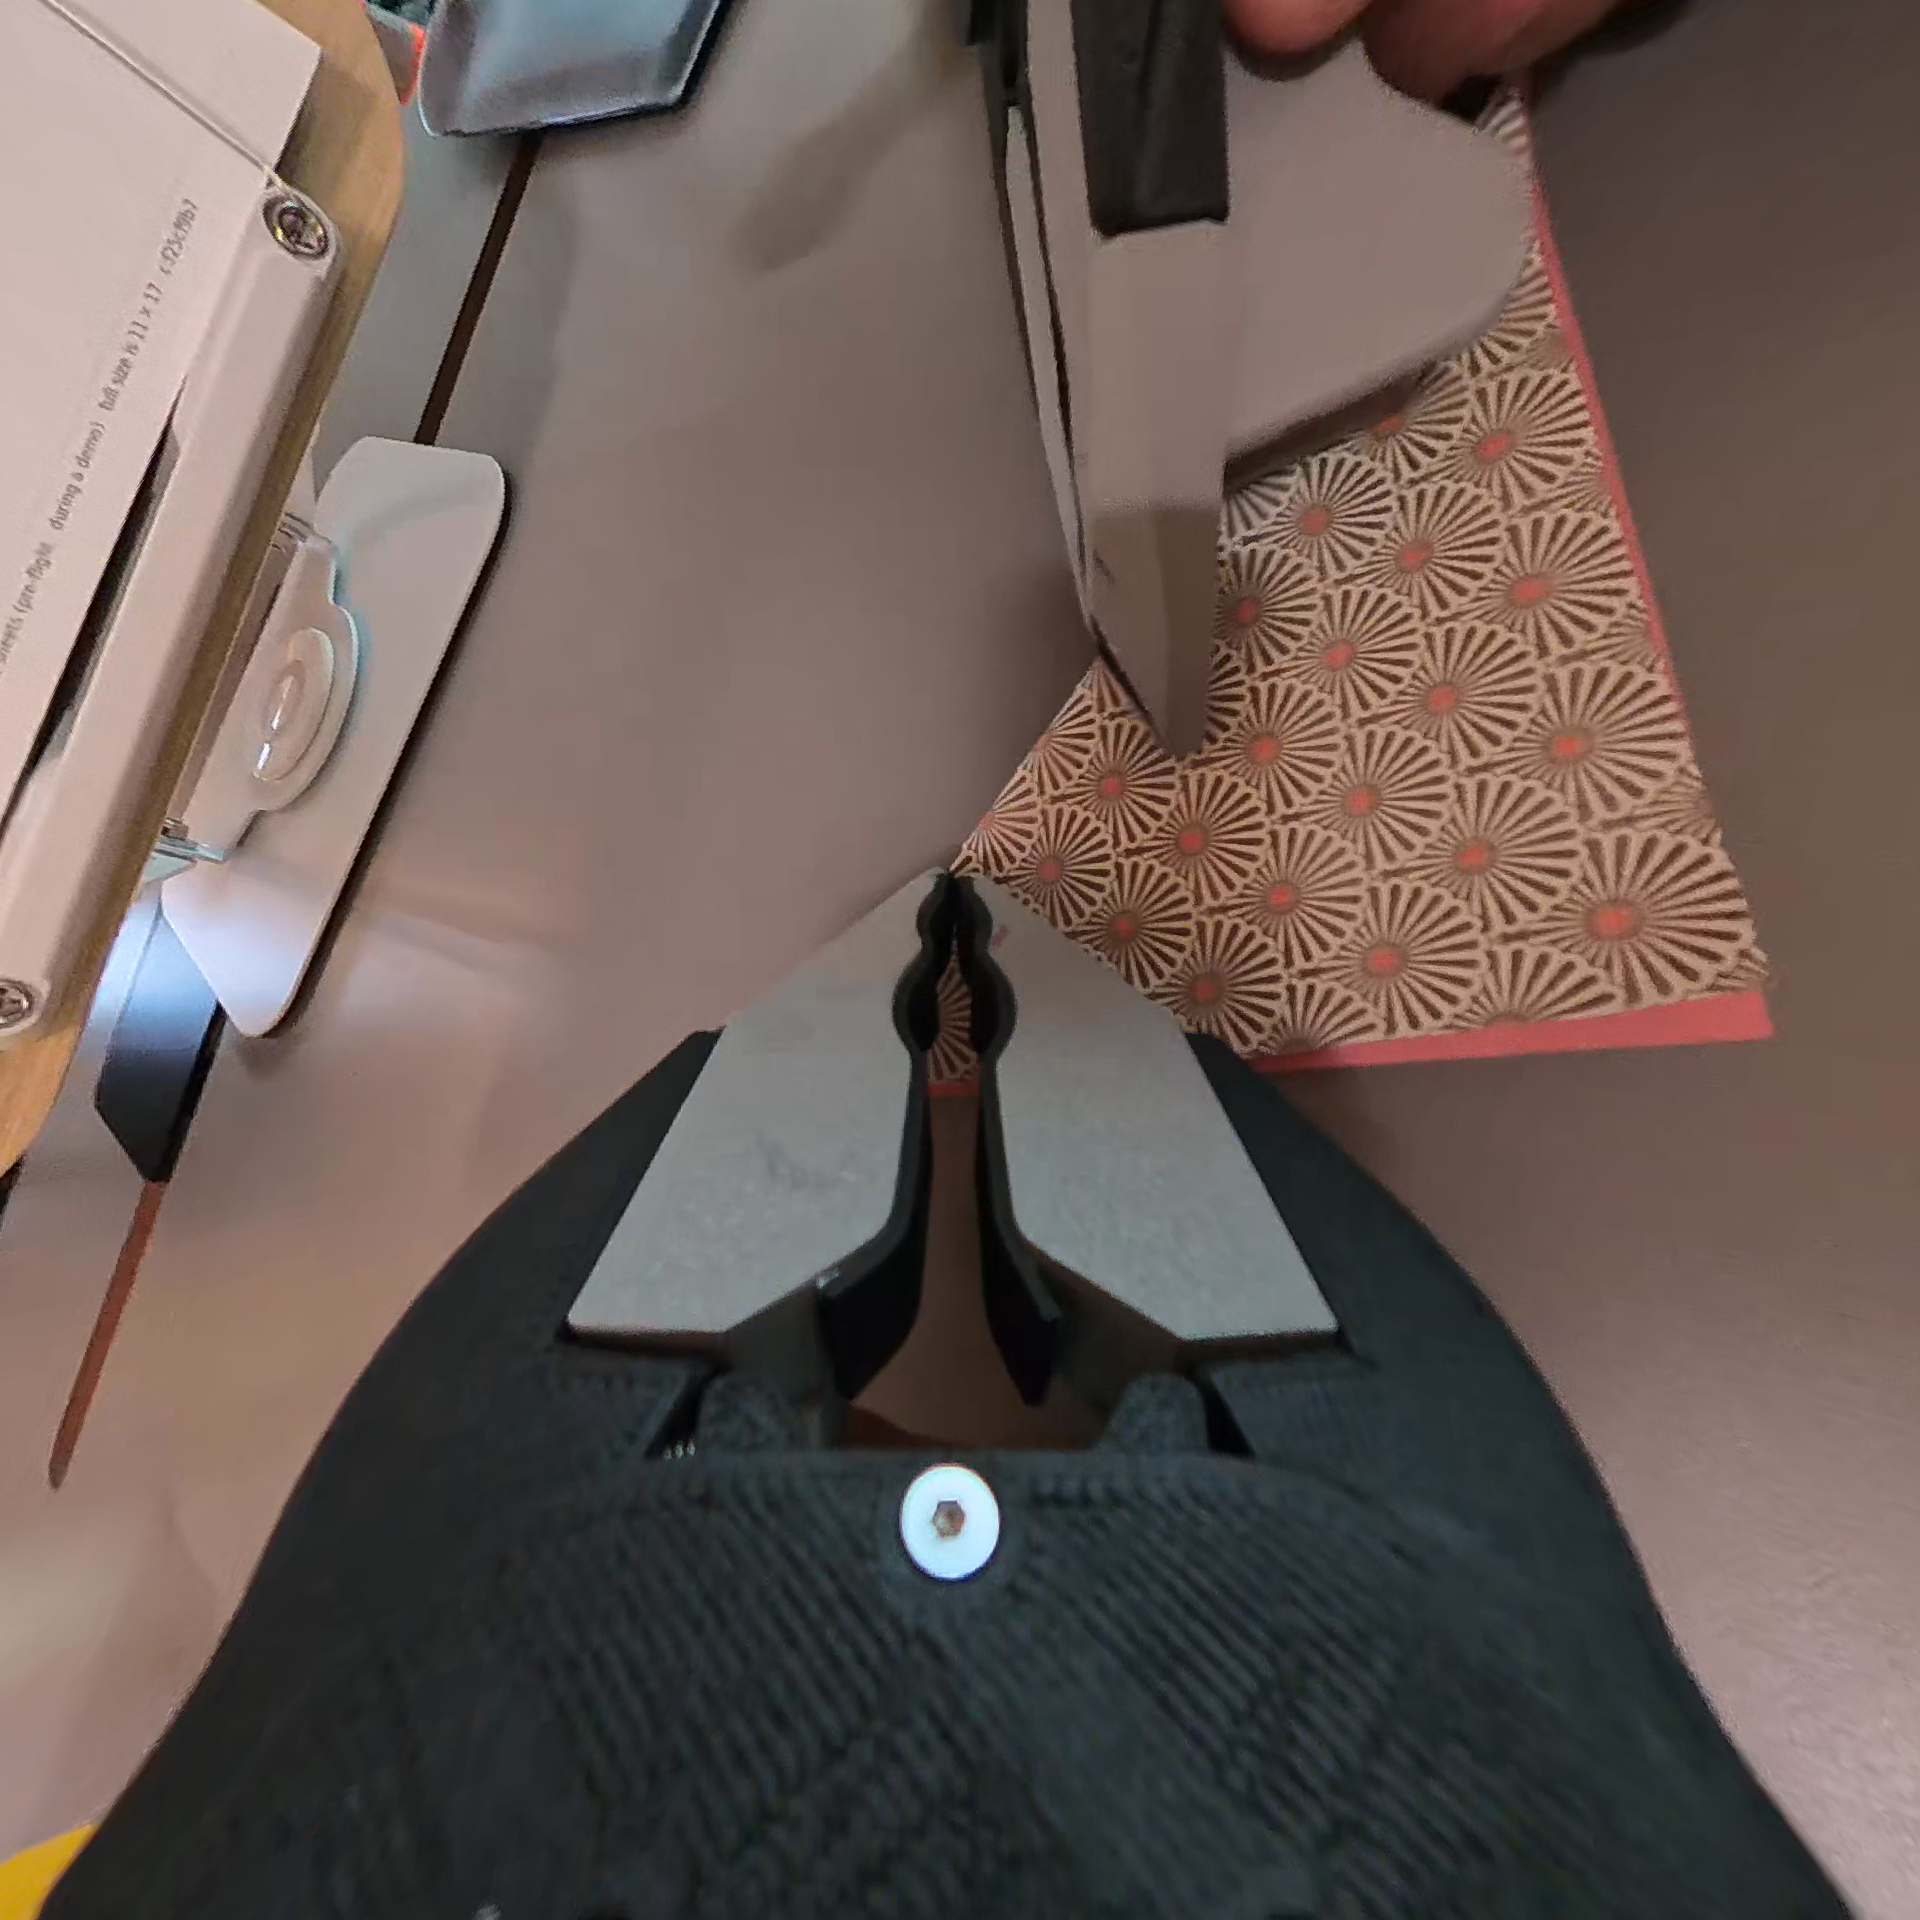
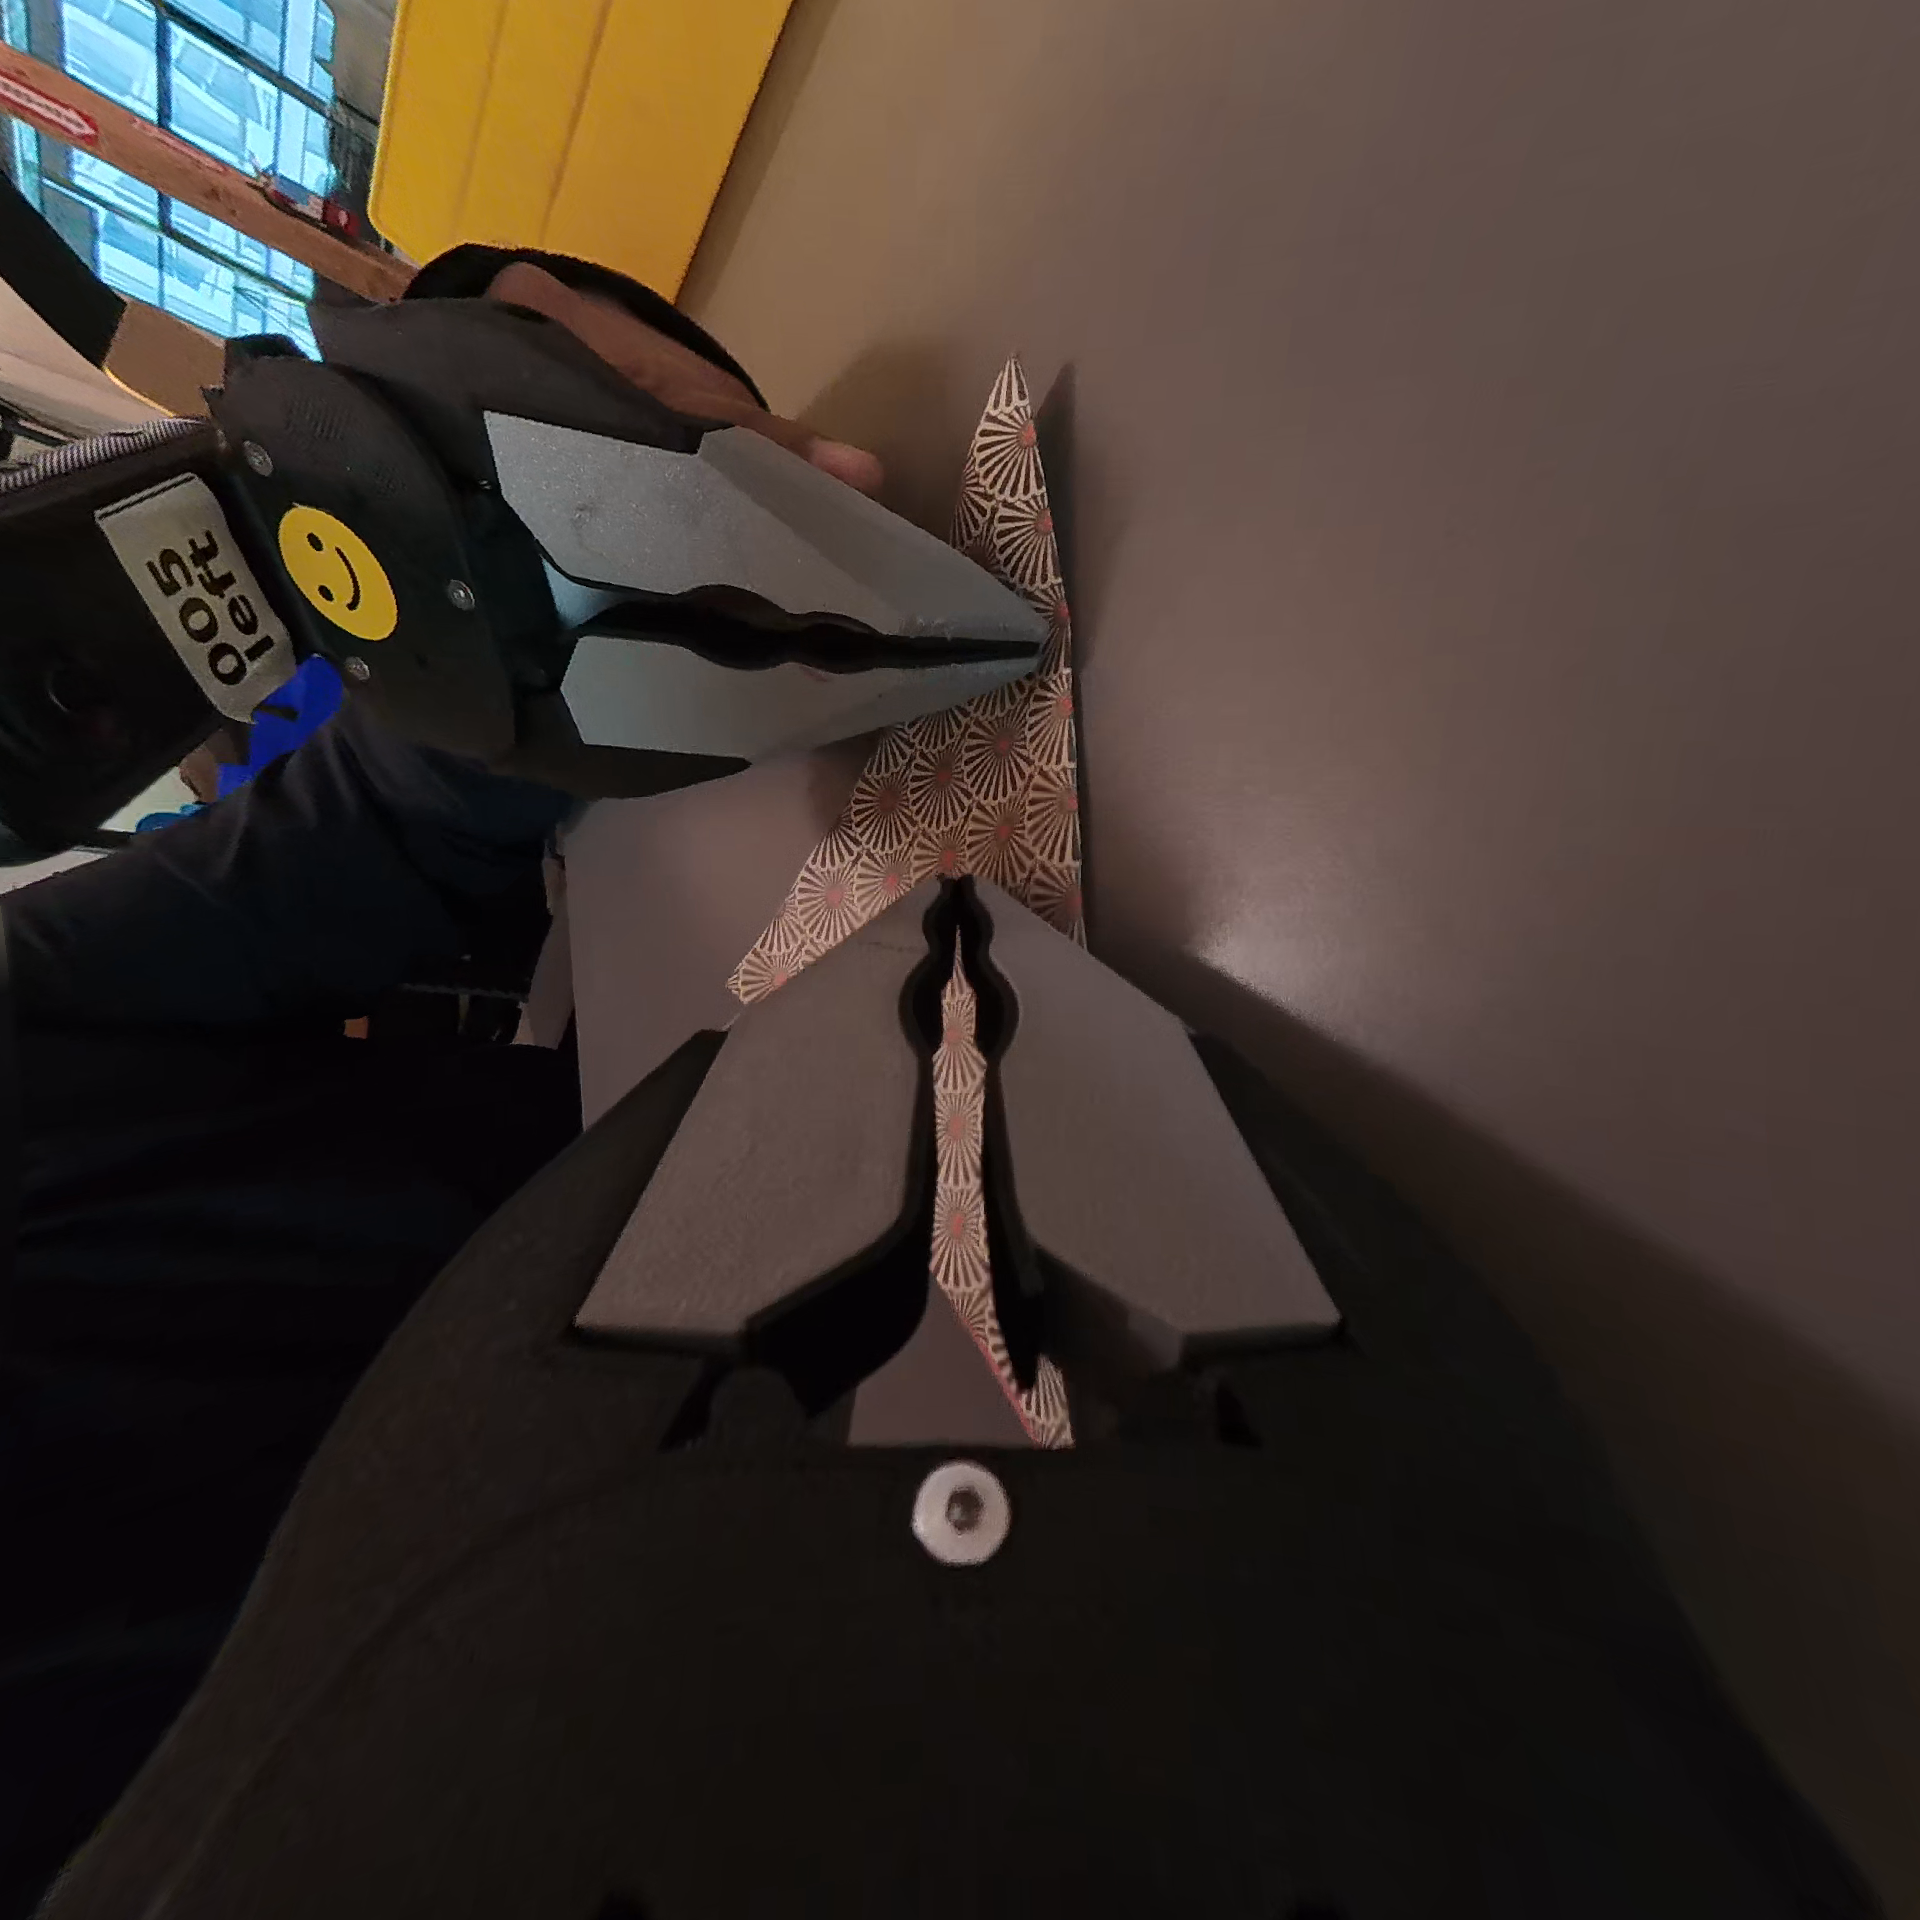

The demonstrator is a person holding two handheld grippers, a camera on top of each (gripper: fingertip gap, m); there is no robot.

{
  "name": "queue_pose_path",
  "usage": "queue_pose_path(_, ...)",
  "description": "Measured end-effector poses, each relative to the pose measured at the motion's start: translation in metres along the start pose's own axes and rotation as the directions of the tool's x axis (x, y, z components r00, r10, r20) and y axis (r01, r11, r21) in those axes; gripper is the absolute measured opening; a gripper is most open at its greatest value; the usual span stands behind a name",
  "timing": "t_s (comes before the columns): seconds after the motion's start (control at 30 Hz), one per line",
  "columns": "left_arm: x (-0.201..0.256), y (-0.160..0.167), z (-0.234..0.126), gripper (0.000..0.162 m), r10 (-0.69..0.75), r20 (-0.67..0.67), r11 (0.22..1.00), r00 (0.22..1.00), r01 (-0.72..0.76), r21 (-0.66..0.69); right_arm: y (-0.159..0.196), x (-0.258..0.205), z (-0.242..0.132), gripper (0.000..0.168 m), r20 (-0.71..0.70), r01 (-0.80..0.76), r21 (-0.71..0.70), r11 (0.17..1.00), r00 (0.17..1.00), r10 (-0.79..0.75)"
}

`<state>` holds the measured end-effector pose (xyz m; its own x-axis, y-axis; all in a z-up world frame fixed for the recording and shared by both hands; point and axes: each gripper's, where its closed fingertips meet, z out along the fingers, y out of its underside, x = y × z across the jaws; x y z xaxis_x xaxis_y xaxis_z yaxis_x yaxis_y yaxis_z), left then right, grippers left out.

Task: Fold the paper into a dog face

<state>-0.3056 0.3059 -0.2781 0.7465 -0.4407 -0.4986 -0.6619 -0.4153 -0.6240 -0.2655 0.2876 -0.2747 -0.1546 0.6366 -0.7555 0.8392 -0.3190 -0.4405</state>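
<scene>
The paper (image 1: pixel 1455 779) lies on the brown table (image 1: pixel 727 520), folded to a rough triangle. It has a brown-and-white fan pattern, and a pink under layer shows along its right and bottom edges. My left gripper (image 1: pixel 951 894) is shut, with its tips on the paper's left corner. My right gripper (image 1: pixel 1184 738) comes in from above, shut, its tip pressed on the patterned face. In the right wrist view, the right gripper (image 2: pixel 958 894) is shut over the paper (image 2: pixel 997 790), and pattern shows through the slit between its fingers. The left gripper (image 2: pixel 1039 652) touches the paper from the left.
A white box with screws (image 1: pixel 135 468) sits on a wooden board at the left, with a metal bracket (image 1: pixel 343 727) beside it. A yellow object (image 2: pixel 571 125) lies at the table's far side. A person's dark sleeve (image 2: pixel 260 935) is behind the left gripper. One gripper's finger ends stand about 5 centimeters off the other's.
</scene>
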Motion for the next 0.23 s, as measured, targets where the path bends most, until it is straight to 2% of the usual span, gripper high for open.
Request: queue_pose_path(0.23,-0.001,0.003,-0.003,0.0,0.025,-0.013,1.0,1.0,-0.025,0.015,0.027,0.0,-0.022,0.0,0.068,-0.069,-0.082,0.994,0.995,0.075)
